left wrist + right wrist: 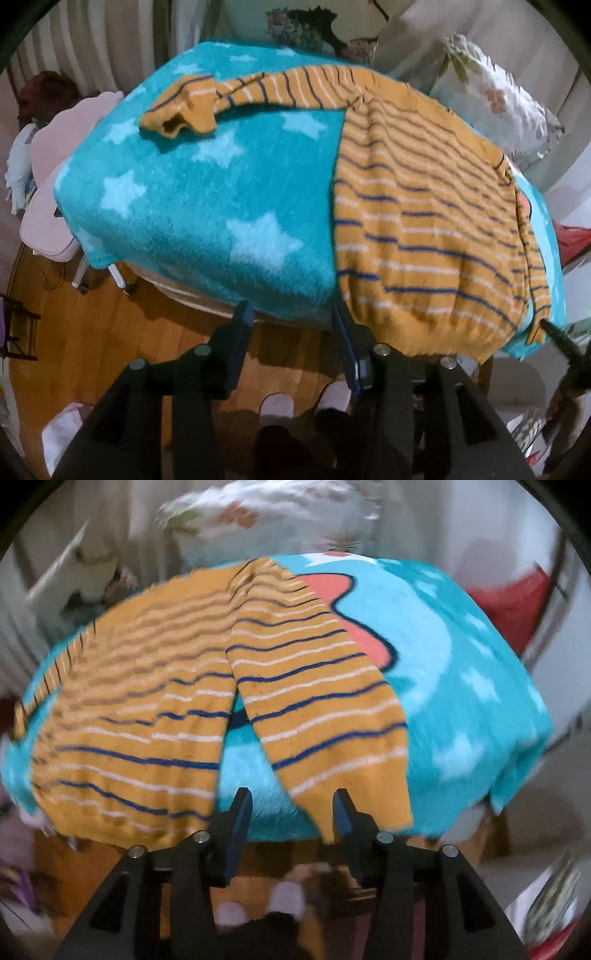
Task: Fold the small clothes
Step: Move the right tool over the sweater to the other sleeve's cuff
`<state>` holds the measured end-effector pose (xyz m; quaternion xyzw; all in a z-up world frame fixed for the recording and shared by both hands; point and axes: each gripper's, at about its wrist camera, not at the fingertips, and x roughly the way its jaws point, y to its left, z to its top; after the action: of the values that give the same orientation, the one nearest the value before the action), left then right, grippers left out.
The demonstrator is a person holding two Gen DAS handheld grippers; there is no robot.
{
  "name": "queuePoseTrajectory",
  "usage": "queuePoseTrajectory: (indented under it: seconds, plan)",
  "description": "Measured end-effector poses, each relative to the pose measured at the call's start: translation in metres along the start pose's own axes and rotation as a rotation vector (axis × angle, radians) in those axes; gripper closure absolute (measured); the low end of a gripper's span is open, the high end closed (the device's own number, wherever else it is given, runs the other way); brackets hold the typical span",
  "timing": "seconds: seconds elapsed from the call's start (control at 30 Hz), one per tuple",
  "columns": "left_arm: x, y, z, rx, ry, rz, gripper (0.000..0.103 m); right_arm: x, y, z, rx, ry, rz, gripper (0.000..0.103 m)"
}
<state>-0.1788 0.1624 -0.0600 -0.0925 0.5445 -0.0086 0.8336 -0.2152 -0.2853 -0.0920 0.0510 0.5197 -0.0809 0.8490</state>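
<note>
Left wrist view: a small mustard-yellow knitted sweater with navy and white stripes (424,221) lies flat on a fluffy turquoise blanket with pale stars (207,206), which covers a table. One sleeve (229,98) stretches out sideways across the blanket; the other sleeve (325,720) lies down alongside the body, its cuff hanging over the near edge. No fold looks made yet, so judging by this the task is at its start: sleeves and body remain to be folded. The left gripper (291,321) hovers at the near blanket edge beside the hem, jaws apart and empty. The right gripper (291,805) has its jaws apart just at the hanging cuff, not yet closed on it. Below are a wooden floor (92,332) and white slippers (277,406).
</note>
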Motion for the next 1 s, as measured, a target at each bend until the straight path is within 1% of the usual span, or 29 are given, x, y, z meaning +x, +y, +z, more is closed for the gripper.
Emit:
queuePoseTrajectory:
  seconds: [0.07, 0.1, 0.13, 0.17, 0.2, 0.23, 0.27, 0.3, 0.33, 0.43, 0.47, 0.5, 0.53, 0.57, 0.6, 0.63, 0.7, 0.77, 0.8, 0.87, 0.9, 0.93, 0.97, 1.0]
  plan:
    - [-0.001, -0.012, 0.005, -0.011, -0.012, 0.002, 0.055, 0.015, 0.000, 0.004, -0.053, 0.011, -0.009, 0.053]
    - [-0.002, -0.017, 0.007, -0.013, -0.019, 0.006, 0.054, 0.025, 0.001, 0.007, -0.088, 0.027, -0.030, 0.054]
    - [-0.003, -0.023, 0.009, -0.014, -0.026, 0.008, 0.054, 0.025, -0.011, 0.002, -0.107, 0.019, -0.021, 0.054]
    - [-0.005, -0.027, 0.011, -0.015, -0.032, 0.008, 0.054, 0.023, -0.013, 0.005, -0.115, 0.018, -0.008, 0.064]
    - [-0.006, -0.033, 0.013, -0.018, -0.042, 0.009, 0.054, 0.021, -0.019, 0.010, -0.124, 0.035, 0.012, 0.092]
    - [-0.007, -0.039, 0.016, -0.023, -0.051, 0.009, 0.054, 0.018, -0.026, 0.016, -0.108, 0.044, 0.046, 0.092]
    - [-0.007, -0.044, 0.018, -0.027, -0.057, 0.006, 0.054, 0.013, -0.038, 0.023, -0.073, 0.035, 0.084, 0.093]
    - [-0.007, -0.051, 0.021, -0.031, -0.062, 0.000, 0.054, 0.004, -0.056, 0.034, -0.033, 0.008, 0.109, 0.093]
    - [-0.006, -0.056, 0.023, -0.032, -0.065, -0.002, 0.054, -0.002, -0.072, 0.046, 0.003, -0.023, 0.111, 0.093]
    - [-0.005, -0.074, 0.030, -0.028, -0.076, -0.010, 0.054, -0.020, -0.130, 0.083, 0.132, -0.117, 0.091, 0.093]
    - [-0.004, -0.080, 0.031, -0.025, -0.077, -0.012, 0.054, -0.023, -0.150, 0.096, 0.168, -0.148, 0.054, 0.093]
    - [-0.003, -0.086, 0.033, -0.021, -0.077, -0.013, 0.054, -0.022, -0.173, 0.109, 0.200, -0.178, -0.020, 0.093]
    - [-0.002, -0.092, 0.034, -0.018, -0.077, -0.014, 0.054, -0.023, -0.185, 0.115, 0.216, -0.187, -0.078, 0.092]
    - [-0.001, -0.096, 0.034, -0.016, -0.076, -0.014, 0.054, -0.020, -0.201, 0.121, 0.237, -0.185, -0.157, 0.092]
    - [0.000, -0.101, 0.035, -0.012, -0.073, -0.011, 0.054, -0.017, -0.217, 0.124, 0.260, -0.174, -0.213, 0.092]
    - [0.000, -0.104, 0.035, -0.011, -0.072, -0.008, 0.054, -0.017, -0.228, 0.124, 0.282, -0.173, -0.226, 0.092]
    - [0.002, -0.108, 0.036, -0.013, -0.068, 0.007, 0.054, -0.023, -0.252, 0.116, 0.355, -0.196, -0.192, 0.091]
    - [0.004, -0.110, 0.038, -0.025, -0.060, 0.013, 0.054, -0.024, -0.264, 0.106, 0.406, -0.196, -0.143, 0.091]
    - [0.005, -0.112, 0.040, -0.036, -0.054, 0.013, 0.054, -0.023, -0.269, 0.100, 0.432, -0.192, -0.103, 0.091]
    - [0.008, -0.115, 0.043, -0.047, -0.044, 0.006, 0.053, -0.009, -0.282, 0.089, 0.502, -0.168, 0.019, 0.091]
    - [0.010, -0.118, 0.044, -0.048, -0.038, 0.000, 0.052, -0.005, -0.282, 0.087, 0.525, -0.156, 0.058, 0.087]
    - [0.012, -0.124, 0.045, -0.042, -0.033, -0.006, 0.052, 0.003, -0.283, 0.085, 0.553, -0.141, 0.098, 0.078]
    - [0.012, -0.127, 0.045, -0.034, -0.031, -0.007, 0.052, 0.012, -0.286, 0.084, 0.577, -0.127, 0.109, 0.071]
    - [0.013, -0.133, 0.045, -0.020, -0.030, -0.006, 0.052, 0.017, -0.283, 0.083, 0.581, -0.119, 0.095, 0.056]
